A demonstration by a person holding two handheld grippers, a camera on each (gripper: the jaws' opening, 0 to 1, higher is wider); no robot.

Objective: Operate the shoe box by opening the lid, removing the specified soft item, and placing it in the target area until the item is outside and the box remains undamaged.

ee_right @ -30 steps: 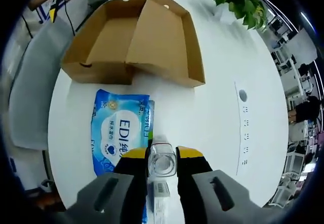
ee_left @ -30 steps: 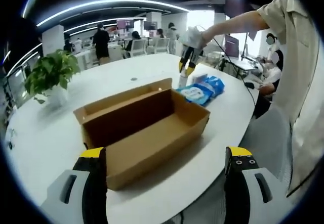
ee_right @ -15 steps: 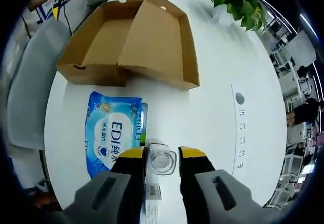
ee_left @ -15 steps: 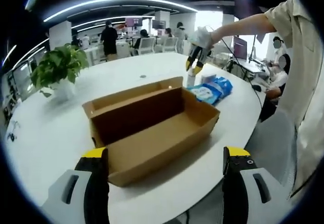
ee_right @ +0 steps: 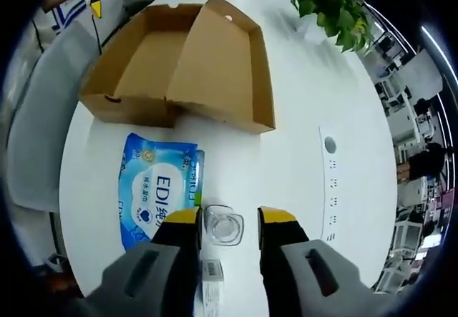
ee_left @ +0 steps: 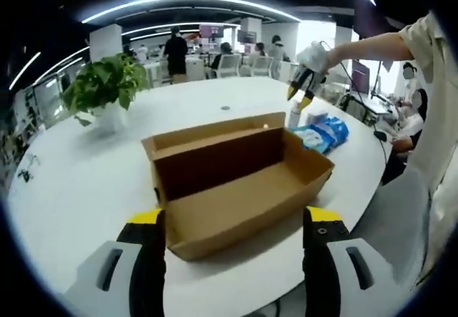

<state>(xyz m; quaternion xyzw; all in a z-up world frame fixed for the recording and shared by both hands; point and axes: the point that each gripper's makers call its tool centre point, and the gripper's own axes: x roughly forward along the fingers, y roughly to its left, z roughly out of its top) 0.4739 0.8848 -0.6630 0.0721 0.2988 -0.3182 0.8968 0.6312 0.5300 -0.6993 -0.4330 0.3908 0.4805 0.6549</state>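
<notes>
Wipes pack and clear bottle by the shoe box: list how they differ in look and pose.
The wipes pack is blue, soft and flat, lying label-up; the clear bottle is see-through and rigid, standing upright.
The wipes pack lies free beside the right gripper; the clear bottle stands between that gripper's jaws, with gaps showing either side.
Both rest on the white table, outside the open, empty shoe box.

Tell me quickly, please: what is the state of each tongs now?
Left tongs: open, holding nothing, in front of the cardboard box.
Right tongs: open around the clear bottle, not gripping it.
</notes>
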